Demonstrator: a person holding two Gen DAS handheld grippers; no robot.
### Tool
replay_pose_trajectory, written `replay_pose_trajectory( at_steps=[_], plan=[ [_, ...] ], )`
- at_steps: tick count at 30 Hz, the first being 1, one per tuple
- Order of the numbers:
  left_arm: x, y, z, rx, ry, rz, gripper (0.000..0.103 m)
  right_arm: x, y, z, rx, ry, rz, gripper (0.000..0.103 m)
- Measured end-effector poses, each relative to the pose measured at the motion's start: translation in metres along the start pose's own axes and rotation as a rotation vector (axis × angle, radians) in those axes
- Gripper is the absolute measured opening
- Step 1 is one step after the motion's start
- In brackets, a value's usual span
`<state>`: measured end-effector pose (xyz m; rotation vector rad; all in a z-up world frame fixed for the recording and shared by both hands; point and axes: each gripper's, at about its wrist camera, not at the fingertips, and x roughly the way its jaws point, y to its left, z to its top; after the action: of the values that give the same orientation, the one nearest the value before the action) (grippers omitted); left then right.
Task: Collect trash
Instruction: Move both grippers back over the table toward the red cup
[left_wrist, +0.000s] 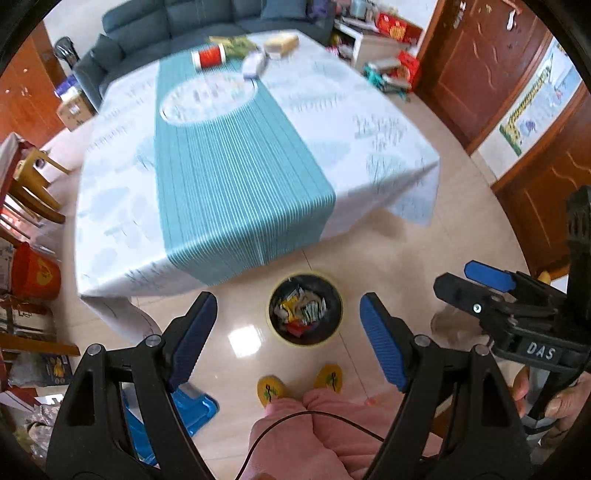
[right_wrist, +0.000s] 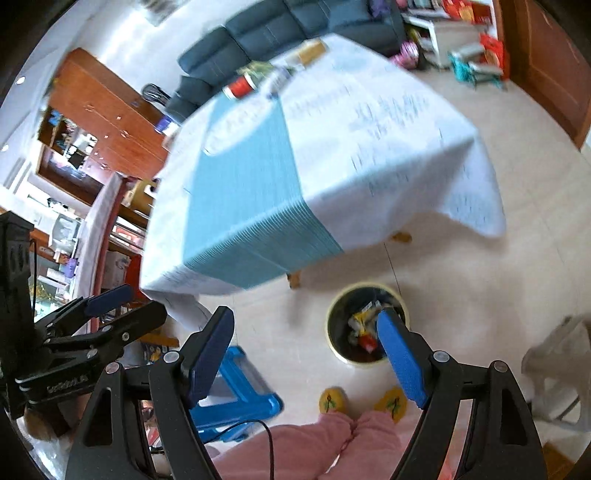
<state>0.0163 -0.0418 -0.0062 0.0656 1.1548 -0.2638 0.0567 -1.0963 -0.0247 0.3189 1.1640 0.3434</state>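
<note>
Overhead, both tongs (left_wrist: 288, 339) (right_wrist: 306, 354) gape empty above the tiled floor (left_wrist: 388, 251), bin (left_wrist: 306, 309) beside the clothed table (left_wrist: 221, 166).

Bin (left_wrist: 306, 309) sits on the floor (left_wrist: 388, 258) at six o'clock of the table (left_wrist: 236, 155), wrappers (left_wrist: 301, 312) inside it. Can (left_wrist: 209, 56) and box (left_wrist: 281, 43) lie at the table's twelve o'clock edge, sofa (left_wrist: 207, 22) behind. Stool (right_wrist: 236, 391) stands at the bin's eight o'clock.

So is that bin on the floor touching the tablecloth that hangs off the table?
Apart. In the left wrist view, bare floor tile shows between the bin and the tablecloth hem.
</note>
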Motion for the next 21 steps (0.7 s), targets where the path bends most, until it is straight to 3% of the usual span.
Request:
replay_pose_trajectory(
  at_steps=[10,21],
  plan=[
    [-0.07,0.004,0.049,-0.055,-0.157,0.048,0.077,-0.05,0.033,0.059,-0.112,-0.111,0.054,0.081],
    [-0.086,0.044,0.134,-0.031,-0.26,0.091,0.077,-0.018,0.053,0.156,-0.139,-0.148,0.057,0.081]
  ],
)
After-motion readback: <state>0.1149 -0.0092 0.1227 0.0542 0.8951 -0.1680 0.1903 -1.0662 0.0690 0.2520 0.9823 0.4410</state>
